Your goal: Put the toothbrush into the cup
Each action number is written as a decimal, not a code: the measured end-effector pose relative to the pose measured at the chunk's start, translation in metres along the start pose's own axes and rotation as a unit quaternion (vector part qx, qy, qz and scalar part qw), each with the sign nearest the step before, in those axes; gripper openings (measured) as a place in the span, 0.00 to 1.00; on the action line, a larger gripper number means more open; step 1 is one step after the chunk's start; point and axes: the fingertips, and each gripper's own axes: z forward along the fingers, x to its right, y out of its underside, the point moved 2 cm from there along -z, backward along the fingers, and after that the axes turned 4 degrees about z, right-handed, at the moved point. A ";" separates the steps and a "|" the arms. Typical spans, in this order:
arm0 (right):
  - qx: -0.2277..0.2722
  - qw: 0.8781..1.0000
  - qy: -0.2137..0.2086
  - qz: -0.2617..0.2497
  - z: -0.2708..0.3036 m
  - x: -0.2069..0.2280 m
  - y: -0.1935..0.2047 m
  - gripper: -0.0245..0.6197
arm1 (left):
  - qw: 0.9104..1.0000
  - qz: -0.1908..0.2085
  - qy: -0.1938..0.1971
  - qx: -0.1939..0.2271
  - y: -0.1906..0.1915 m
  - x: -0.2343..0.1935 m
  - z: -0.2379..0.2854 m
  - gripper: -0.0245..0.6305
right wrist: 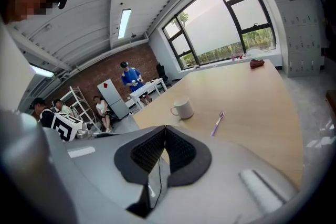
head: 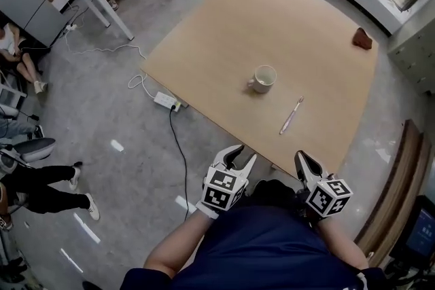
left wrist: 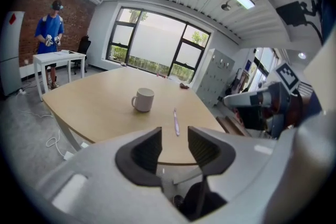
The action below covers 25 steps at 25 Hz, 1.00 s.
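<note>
Closest to the person, both tools hang short of the table's near edge, so neither has reached anything yet. The left gripper (head: pixel 242 154) has its dark ridged fingers (left wrist: pixel 146 150) apart with only air between them. In its own view the gap lines up with the toothbrush, which suggests it is being readied for the pick. The right gripper (head: pixel 301 158) has its pads pressed together on nothing and looks to be merely riding along.

Just past the edge, the slim lilac plastic toothbrush (head: pixel 291 116) lies flat on the pale wooden table (head: pixel 238 24), its head pointing away, free on all sides for a pinch across the handle. Further in and to its left stands the white ceramic cup (head: pixel 263 78), upright and mouth up, near the brush but not touching it. A small dark red object (head: pixel 362 39) sits at the far corner, well out of the way
</note>
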 end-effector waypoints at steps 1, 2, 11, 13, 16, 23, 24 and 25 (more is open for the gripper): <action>0.002 1.000 0.003 0.005 0.003 0.002 -0.004 0.05 | 1.000 0.005 -0.002 -0.005 -0.001 -0.003 0.004 0.29; 0.004 1.000 0.006 0.009 0.006 0.005 -0.008 0.06 | 1.000 0.009 -0.004 -0.010 -0.001 -0.007 0.009 0.30; 0.000 0.999 0.000 0.032 0.035 0.034 -0.024 0.06 | 0.996 0.065 -0.023 -0.048 -0.002 -0.012 0.077 0.40; -0.002 0.999 0.000 0.042 0.040 0.043 -0.028 0.06 | 0.995 0.081 -0.029 -0.048 -0.005 -0.012 0.095 0.40; -0.003 0.999 0.008 0.050 0.043 0.055 -0.030 0.06 | 0.993 0.097 -0.025 -0.063 -0.001 -0.009 0.119 0.39; -0.011 0.998 0.040 0.052 0.065 0.097 -0.038 0.06 | 0.982 0.146 0.004 -0.118 0.013 0.006 0.181 0.39; -0.013 0.998 0.042 0.054 0.069 0.102 -0.038 0.06 | 0.981 0.153 0.007 -0.123 0.014 0.008 0.188 0.39; -0.015 0.997 0.043 0.057 0.074 0.107 -0.038 0.07 | 0.979 0.160 0.009 -0.130 0.016 0.009 0.195 0.38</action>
